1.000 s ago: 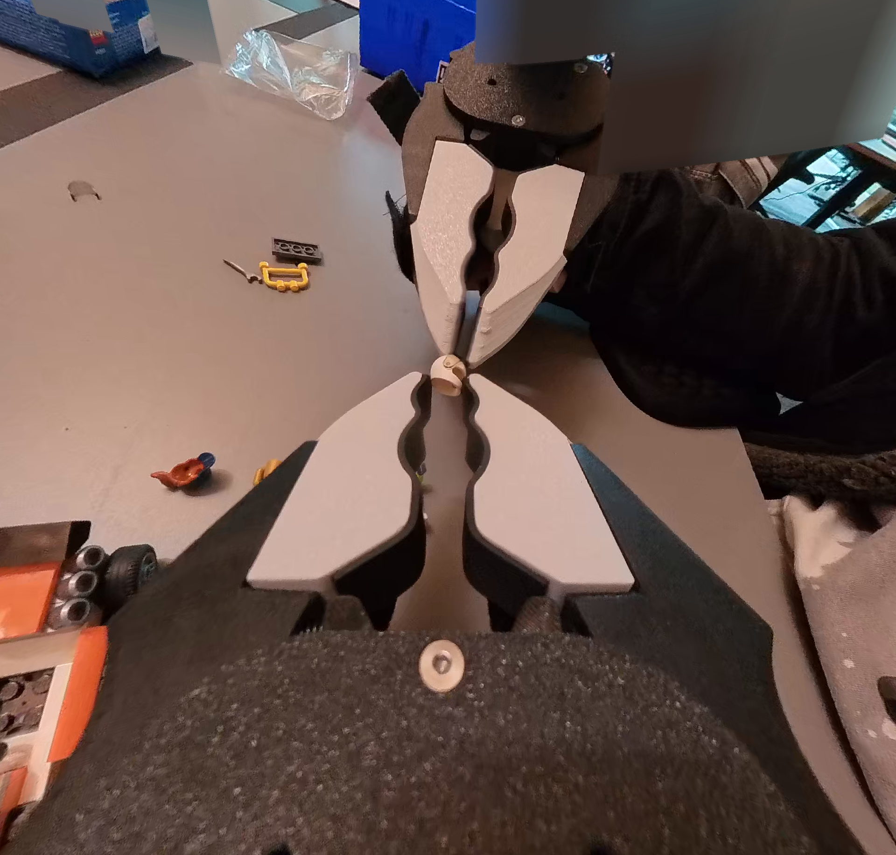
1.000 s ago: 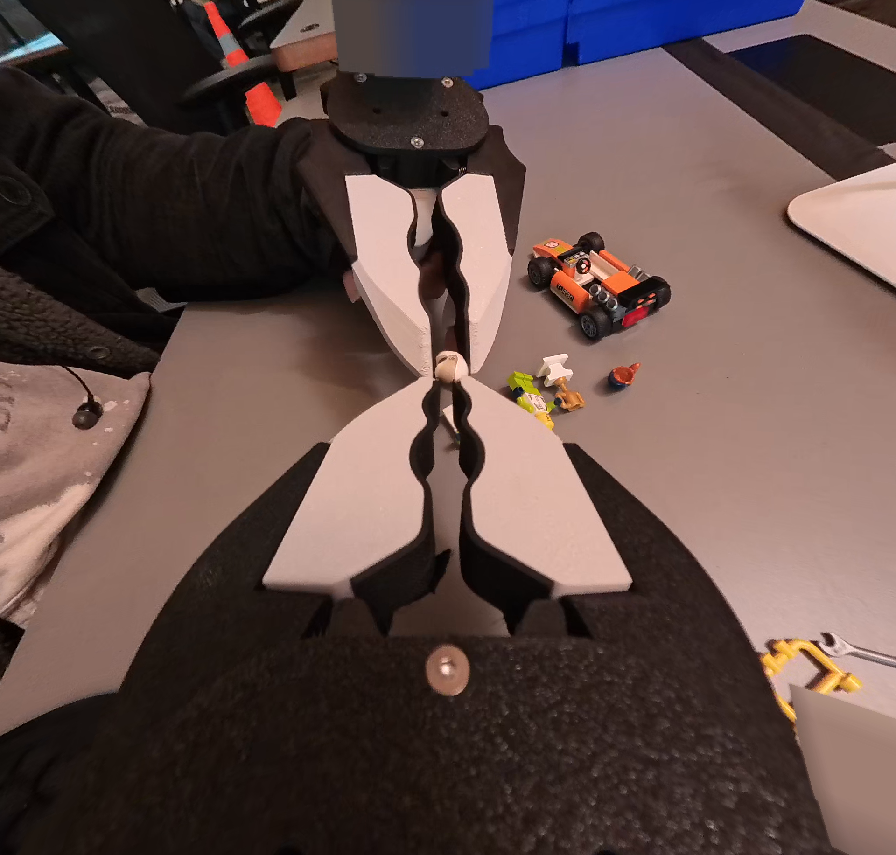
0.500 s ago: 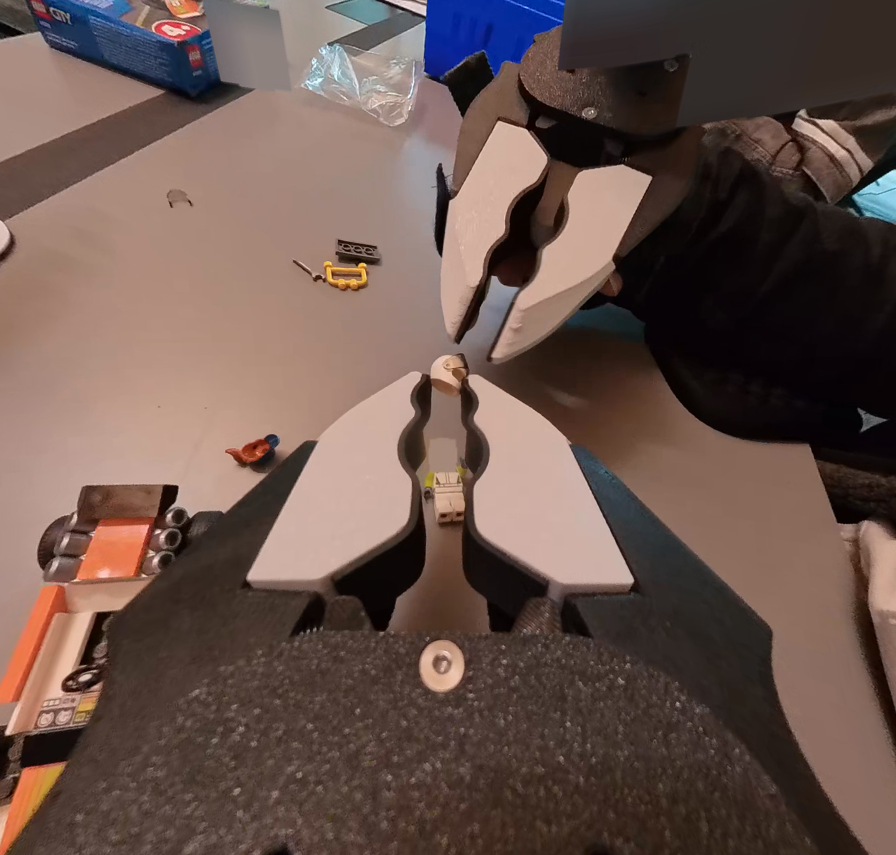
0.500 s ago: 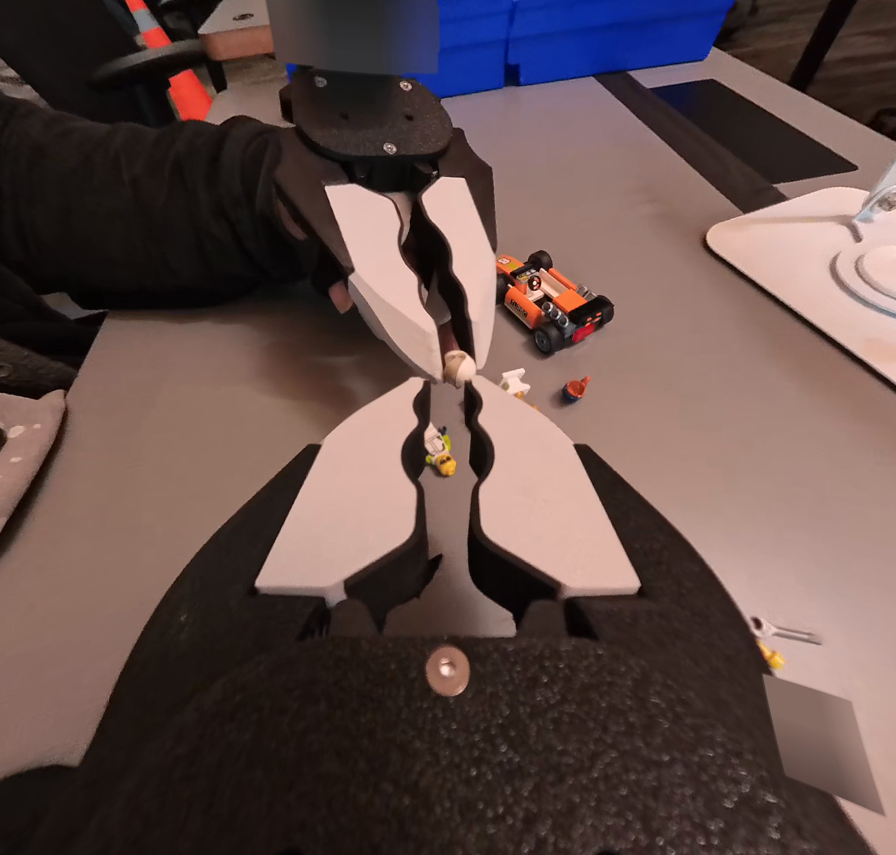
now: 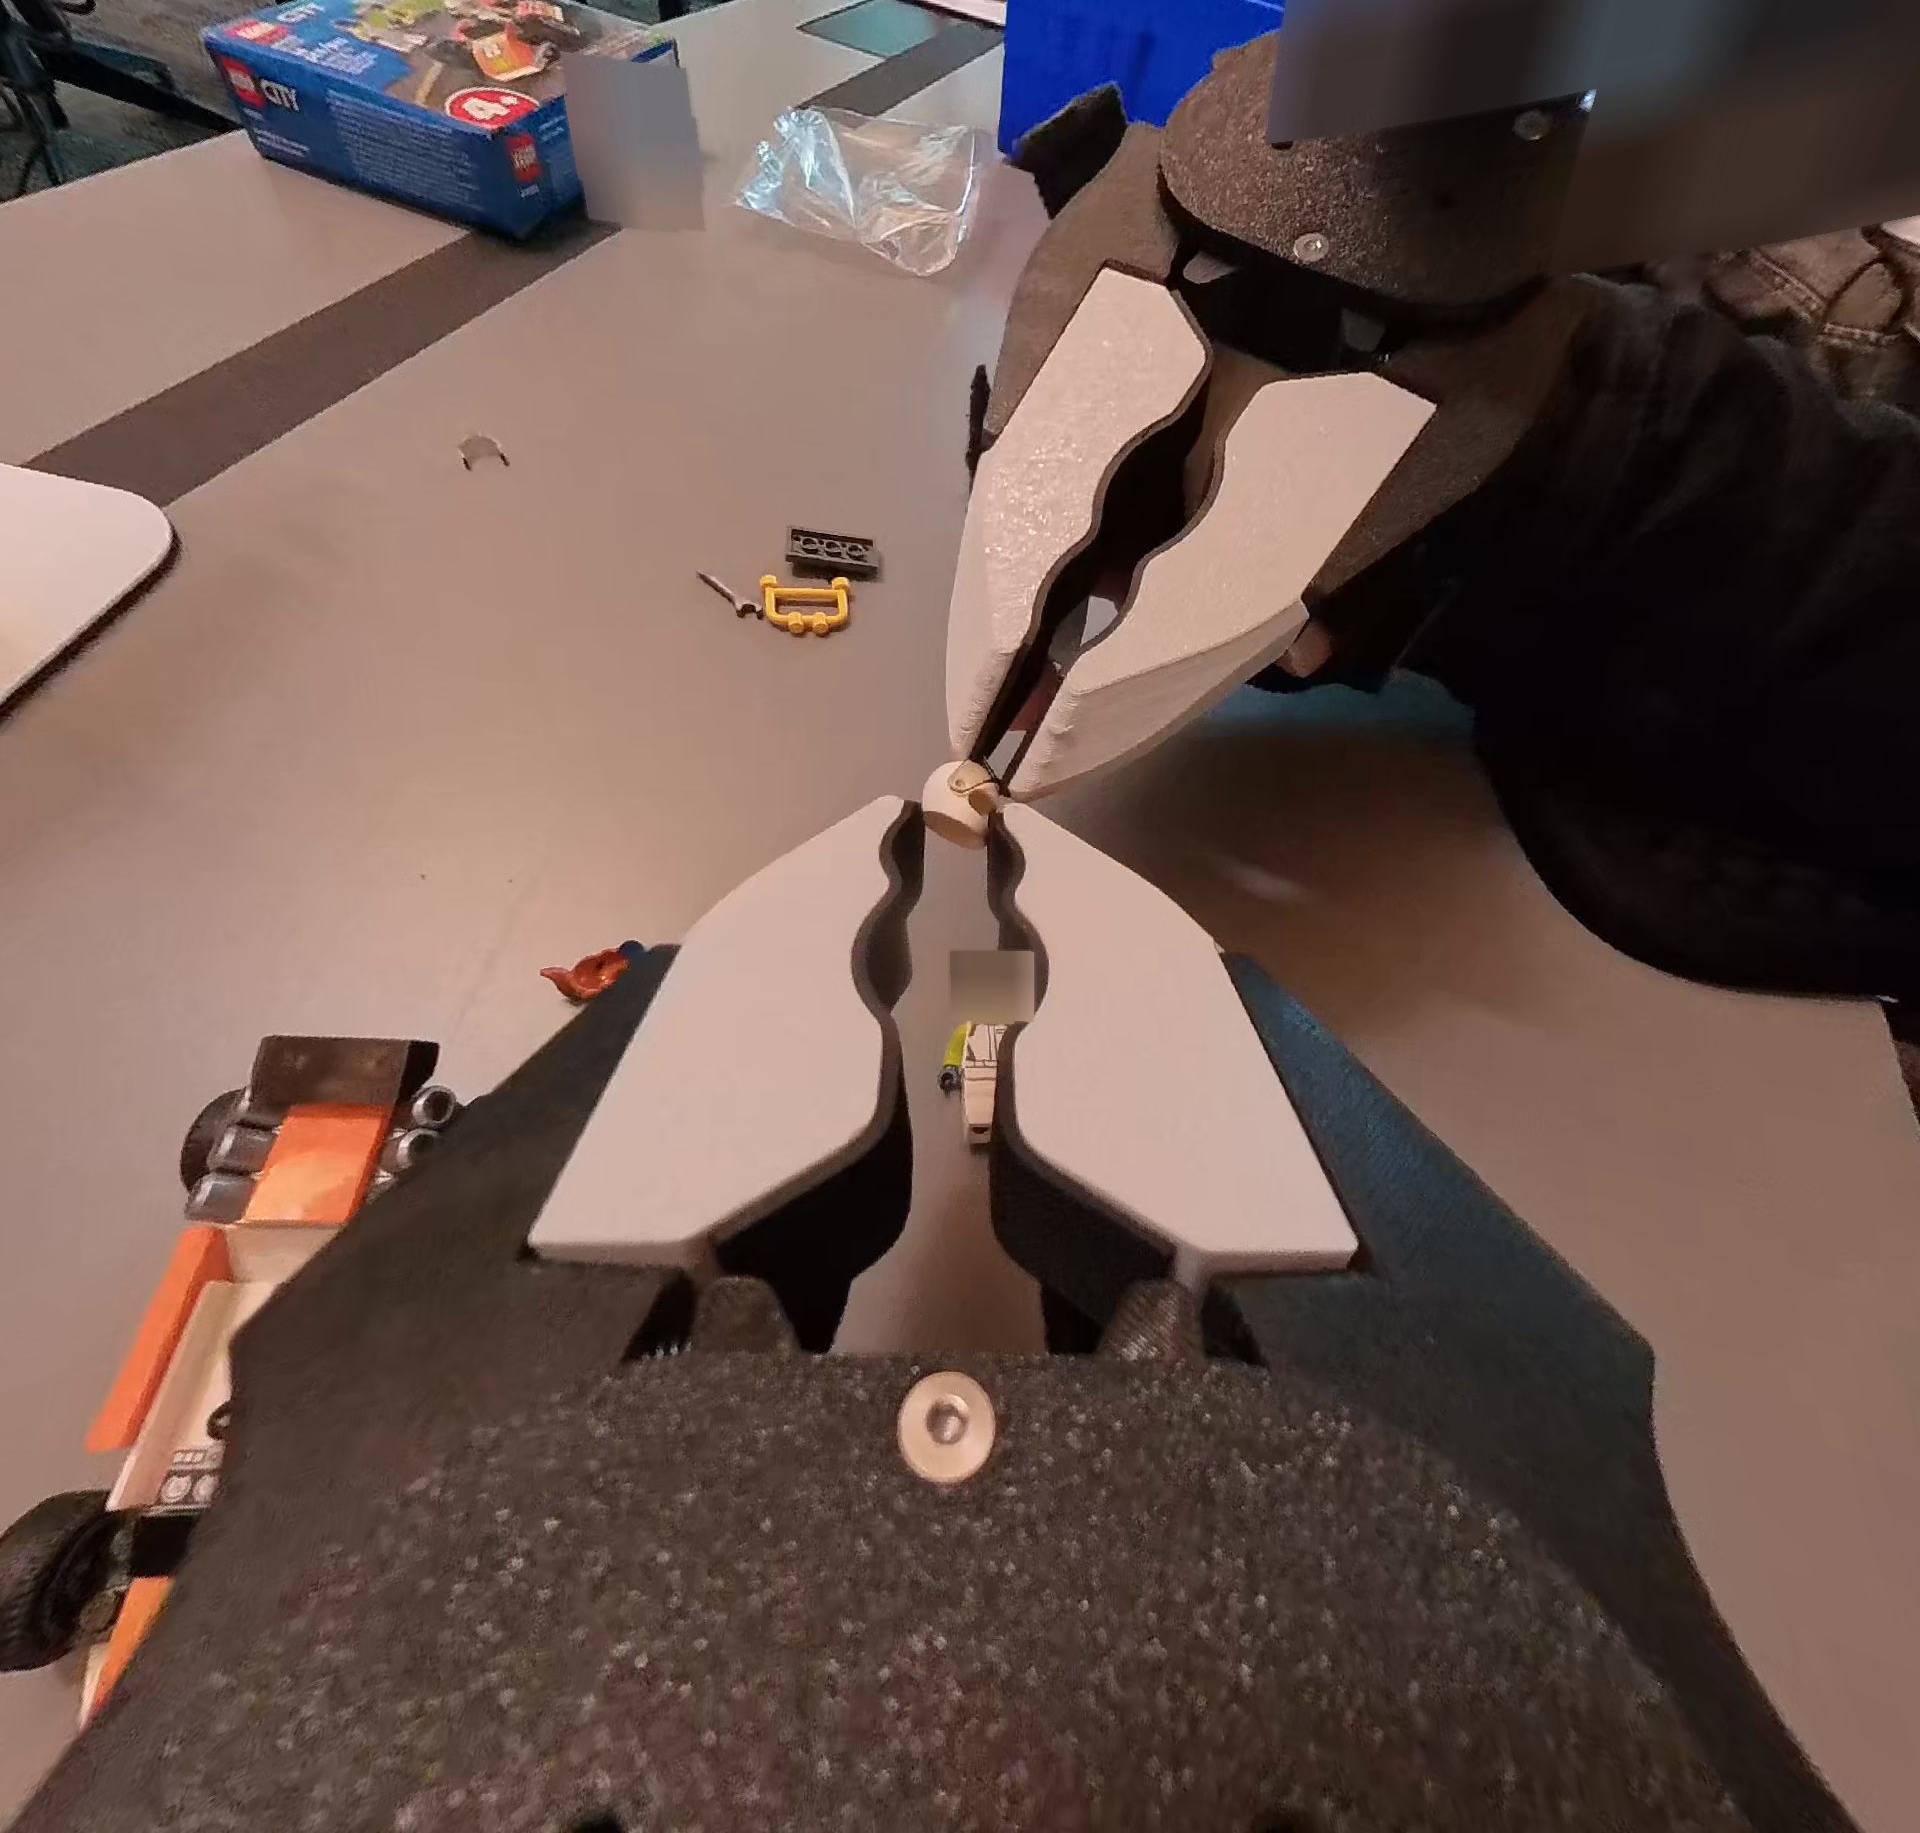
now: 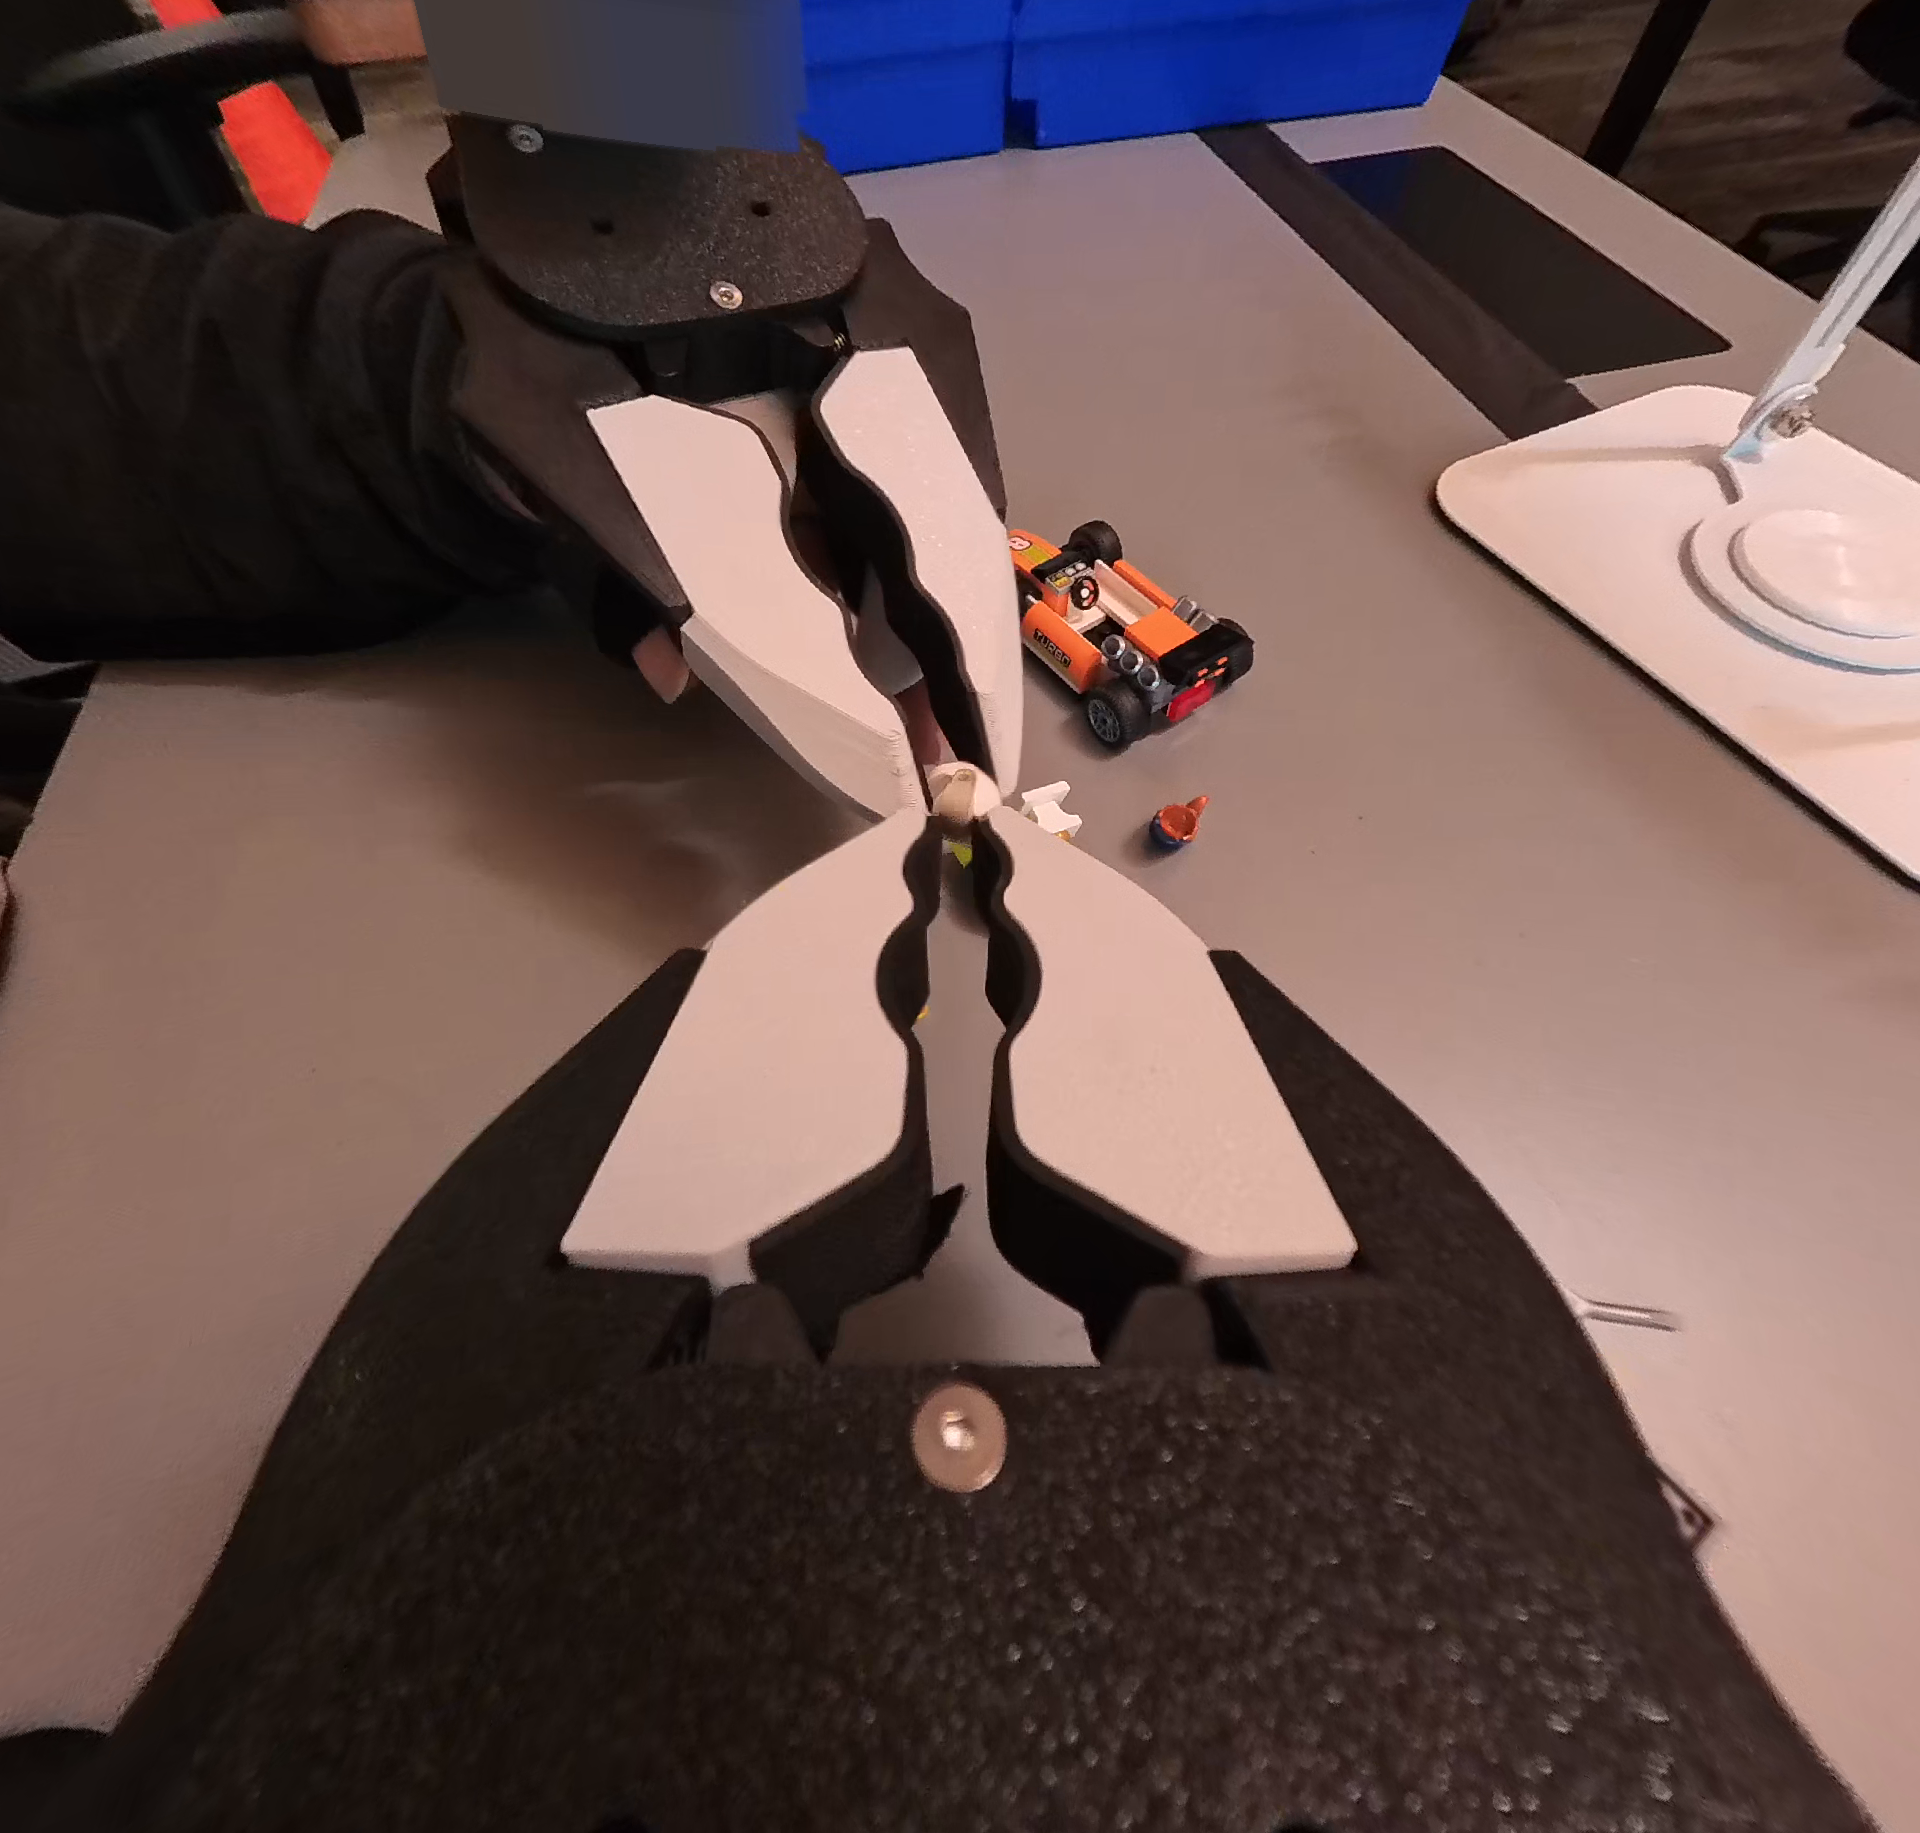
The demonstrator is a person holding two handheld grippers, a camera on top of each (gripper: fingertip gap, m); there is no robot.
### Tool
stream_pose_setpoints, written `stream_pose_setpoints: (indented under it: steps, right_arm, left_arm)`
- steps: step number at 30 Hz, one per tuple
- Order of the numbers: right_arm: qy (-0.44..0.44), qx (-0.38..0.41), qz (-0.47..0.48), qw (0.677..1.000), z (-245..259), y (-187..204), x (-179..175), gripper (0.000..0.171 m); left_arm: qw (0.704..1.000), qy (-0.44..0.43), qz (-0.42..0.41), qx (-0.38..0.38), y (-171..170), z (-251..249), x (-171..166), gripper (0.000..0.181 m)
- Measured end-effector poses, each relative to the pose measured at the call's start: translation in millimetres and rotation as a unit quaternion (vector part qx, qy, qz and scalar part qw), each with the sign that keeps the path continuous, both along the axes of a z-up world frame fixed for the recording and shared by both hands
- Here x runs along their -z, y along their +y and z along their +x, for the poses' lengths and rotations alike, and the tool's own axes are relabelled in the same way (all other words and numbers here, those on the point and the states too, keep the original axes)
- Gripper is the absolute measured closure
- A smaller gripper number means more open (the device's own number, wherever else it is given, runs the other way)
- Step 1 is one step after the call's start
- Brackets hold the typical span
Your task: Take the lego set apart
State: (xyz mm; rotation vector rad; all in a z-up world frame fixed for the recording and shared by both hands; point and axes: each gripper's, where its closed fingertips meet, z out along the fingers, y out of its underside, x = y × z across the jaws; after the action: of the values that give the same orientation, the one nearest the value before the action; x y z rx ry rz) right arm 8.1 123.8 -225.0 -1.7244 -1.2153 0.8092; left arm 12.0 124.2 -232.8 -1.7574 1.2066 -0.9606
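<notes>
- We are seeing the left gripper [image 5: 958, 815] clenching the small white lego piece [image 5: 961, 813] at its tips, twelve o'clock.
- The right gripper [image 6: 951, 815] is meeting it there, nearly closed; whether it grips, we cannot tell.

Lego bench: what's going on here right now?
A person works two handheld grippers tip to tip over a grey table. The left gripper pinches a minifigure head; the right gripper is closed on or right beside it. The minifigure body lies below. The orange race car remains assembled.
</notes>
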Motion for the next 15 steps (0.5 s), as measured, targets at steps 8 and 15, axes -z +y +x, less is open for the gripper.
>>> stream_pose_setpoints:
  steps: [8, 15]
  right_arm:
    - [0.001, -0.018, -0.003, 1.0, 0.2, -5.8, -1.6, 0.171]
    - [0.003, 0.017, 0.026, 1.0, 1.2, 5.1, -3.9, 0.169]
  left_arm:
    - [1.0, -0.001, -0.029, -0.009, 4.2, -3.9, 2.6, 0.17]
    - [1.0, -0.003, -0.021, -0.003, 1.6, -1.6, 1.8, 0.17]
